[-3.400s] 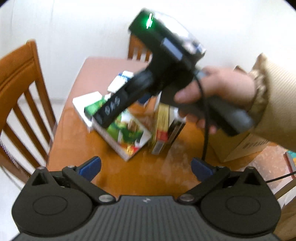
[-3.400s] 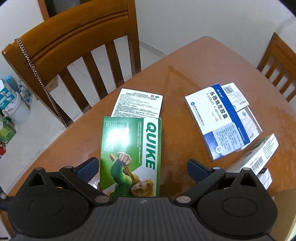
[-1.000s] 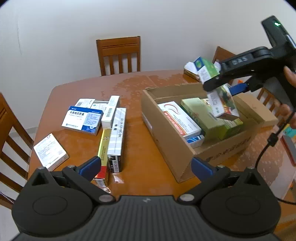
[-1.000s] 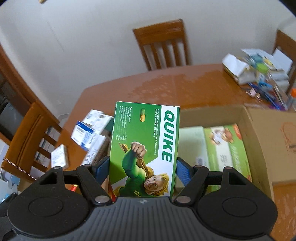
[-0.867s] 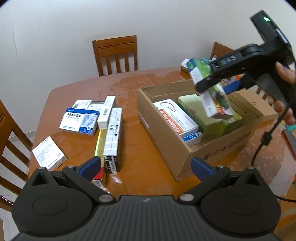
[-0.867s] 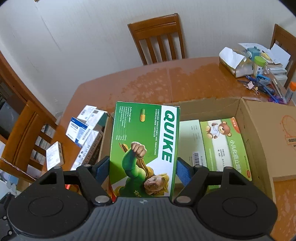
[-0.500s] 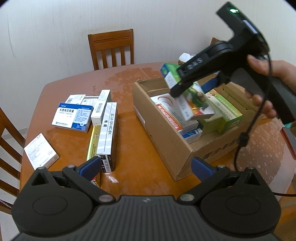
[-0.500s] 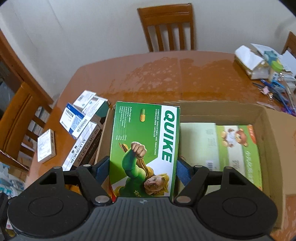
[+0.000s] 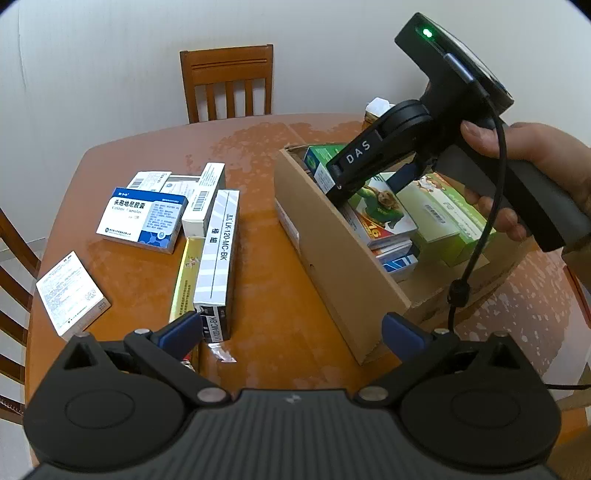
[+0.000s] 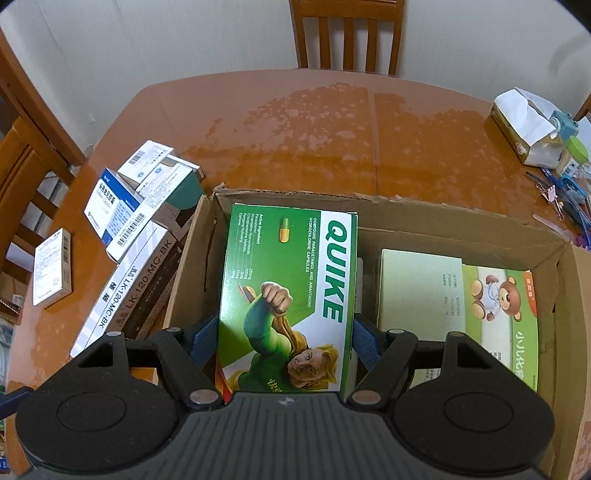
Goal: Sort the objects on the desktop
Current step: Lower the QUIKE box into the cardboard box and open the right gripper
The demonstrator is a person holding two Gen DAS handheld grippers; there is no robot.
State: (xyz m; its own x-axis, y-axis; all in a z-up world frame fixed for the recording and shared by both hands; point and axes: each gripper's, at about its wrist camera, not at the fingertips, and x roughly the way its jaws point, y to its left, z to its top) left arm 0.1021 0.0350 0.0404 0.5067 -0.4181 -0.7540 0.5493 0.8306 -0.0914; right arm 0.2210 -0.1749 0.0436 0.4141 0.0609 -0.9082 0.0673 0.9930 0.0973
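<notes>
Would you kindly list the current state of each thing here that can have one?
Right gripper: shut on the green QUIKE box, inside the carton.
Left gripper: open, holding nothing.
Cardboard carton: open-topped, partly filled.
LK-120-MC-BK box: lying flat on the table.

- A wooden chair stands against a white wall at the top centre.
- A torn tissue pack and binder clips sit far right.

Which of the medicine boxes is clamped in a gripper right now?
The green QUIKE box, between the right gripper pads over the cardboard box; the others lie loose.
</notes>
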